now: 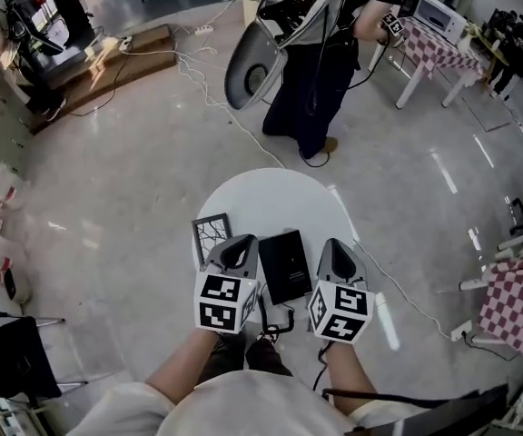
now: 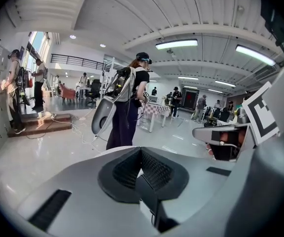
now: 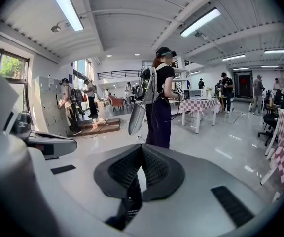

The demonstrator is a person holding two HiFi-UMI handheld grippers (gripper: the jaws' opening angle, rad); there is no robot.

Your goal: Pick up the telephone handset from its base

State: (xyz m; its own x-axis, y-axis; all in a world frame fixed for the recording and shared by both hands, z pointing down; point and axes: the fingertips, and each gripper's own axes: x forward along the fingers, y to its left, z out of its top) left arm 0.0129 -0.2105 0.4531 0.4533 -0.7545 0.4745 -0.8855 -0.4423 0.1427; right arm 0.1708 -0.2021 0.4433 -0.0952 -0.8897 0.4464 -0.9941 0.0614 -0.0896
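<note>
A black telephone (image 1: 285, 263) lies on the small round white table (image 1: 271, 198), its handset resting on the base. In the head view my left gripper (image 1: 241, 246) hovers just left of the phone. My right gripper (image 1: 335, 246) hovers just right of it. Both point away from me across the table. The left gripper (image 2: 141, 150) has its jaws shut with nothing between them. The right gripper (image 3: 142, 146) looks the same, its tips meeting and empty. A dark strip of the telephone (image 3: 131, 201) shows below the right jaws.
A small framed picture (image 1: 211, 234) lies on the table left of the left gripper. The phone's cord (image 1: 282, 322) trails off the near edge. A person with a backpack rig (image 1: 320, 62) stands beyond the table. A checkered table (image 1: 520, 298) stands at right, and cables cross the floor.
</note>
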